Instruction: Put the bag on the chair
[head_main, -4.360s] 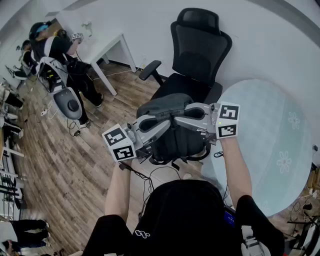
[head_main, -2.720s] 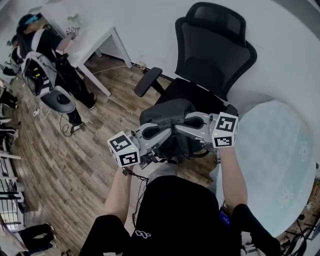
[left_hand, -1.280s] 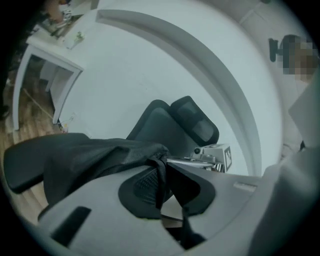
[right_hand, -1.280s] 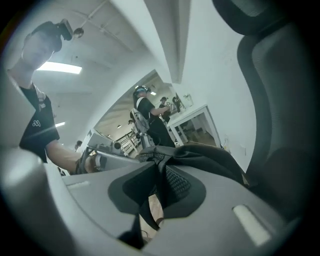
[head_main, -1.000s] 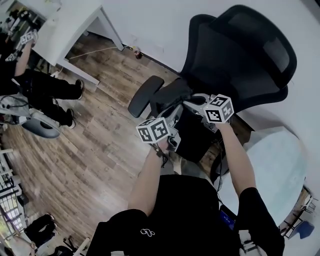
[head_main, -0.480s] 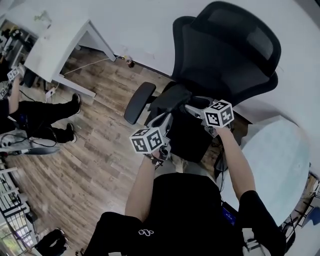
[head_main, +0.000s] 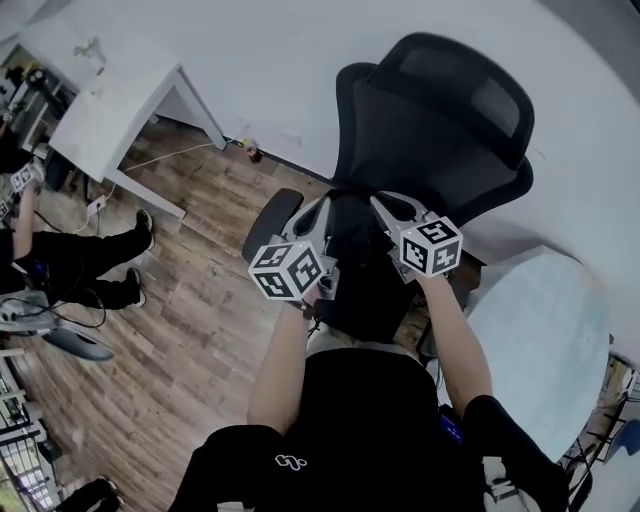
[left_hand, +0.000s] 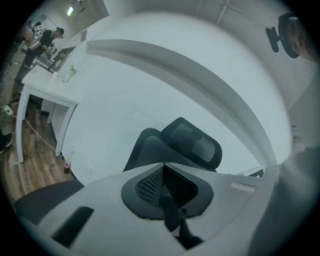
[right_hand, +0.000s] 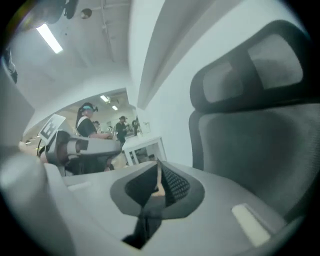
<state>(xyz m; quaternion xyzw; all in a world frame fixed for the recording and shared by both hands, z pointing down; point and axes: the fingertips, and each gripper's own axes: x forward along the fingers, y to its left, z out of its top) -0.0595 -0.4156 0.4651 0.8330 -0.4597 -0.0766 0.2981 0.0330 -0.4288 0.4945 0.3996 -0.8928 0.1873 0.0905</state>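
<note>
While both bare forearms (head_main: 281, 352) reach forward side by side, a small white logo (head_main: 289, 462) shows on the black shirt (head_main: 350, 420) below them. Each cube (head_main: 288, 270) carries black-and-white square markers. The left gripper (head_main: 318, 212) is clamped on a dark strap (left_hand: 171, 216) of the bag (head_main: 362, 285), which hangs between and under both grippers. The right gripper (head_main: 385, 205) is closing its jaws, almost together, with a strap of the bag between them. Just beyond both grippers stands the chair (head_main: 440, 120), backrest facing them, one armrest (head_main: 265, 225) left of the left gripper. Farther left is a white desk (head_main: 110, 110), with a person (head_main: 80, 255) nearby.
</note>
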